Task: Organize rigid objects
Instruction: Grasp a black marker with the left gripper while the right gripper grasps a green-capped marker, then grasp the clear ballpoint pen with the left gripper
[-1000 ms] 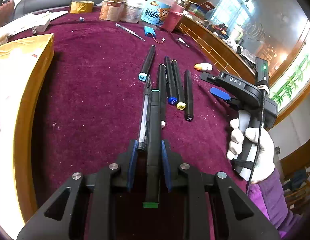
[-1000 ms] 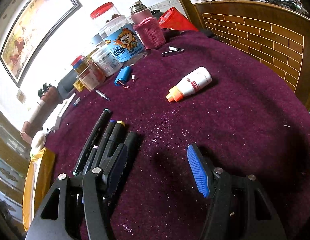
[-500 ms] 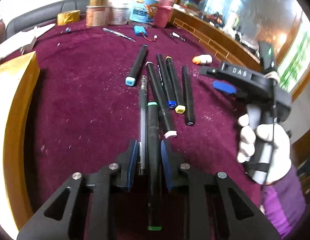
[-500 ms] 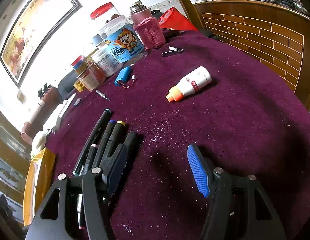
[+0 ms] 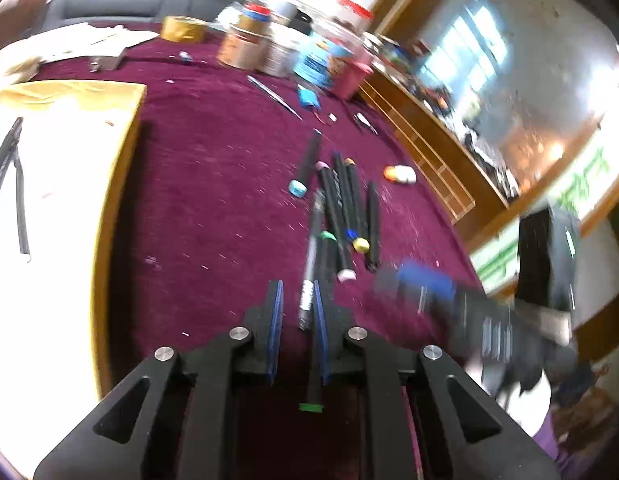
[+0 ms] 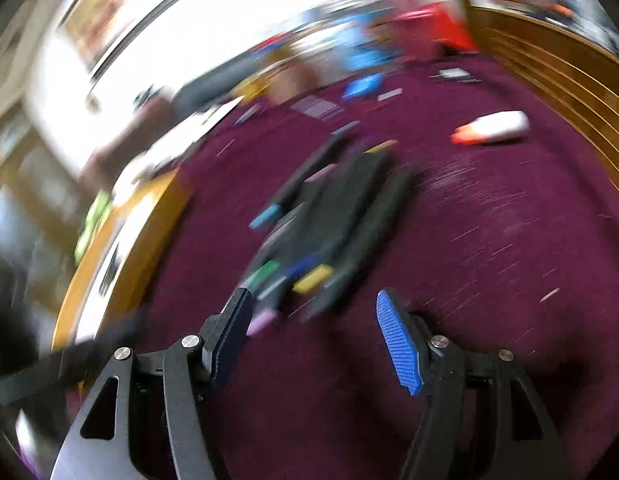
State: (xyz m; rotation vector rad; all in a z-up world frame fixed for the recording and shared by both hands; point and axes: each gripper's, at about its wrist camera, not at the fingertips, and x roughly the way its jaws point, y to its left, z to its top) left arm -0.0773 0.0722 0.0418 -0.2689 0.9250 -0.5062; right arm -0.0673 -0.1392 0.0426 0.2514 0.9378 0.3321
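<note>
The green-capped marker [image 5: 314,344] lies on the maroon worktop [image 5: 213,184] at the near end of the pen cluster, its long axis running away from the left wrist camera, one green end nearest the lens and the other toward the group. The left gripper [image 5: 296,308] frames it with fingers [image 5: 274,320] parted; the marker rests against the right-side pad and appears released rather than clamped, though the view leaves this slightly uncertain. A clear-barrelled pen [image 5: 311,260] lies between the pads just beside it, roughly parallel. Beyond, the row of markers [image 5: 349,208] points the same way, caps of pink, blue and yellow toward the camera, with a cyan-capped marker [image 5: 307,164] angled off to the left. The right gripper [image 6: 313,328], badly motion-blurred, hangs wide open over the near ends of the row. The step in hand looks like lining a placed marker up with its neighbours; the next move likely calls for drawing the left gripper clear without dragging the marker, then squaring the stray pieces.
</note>
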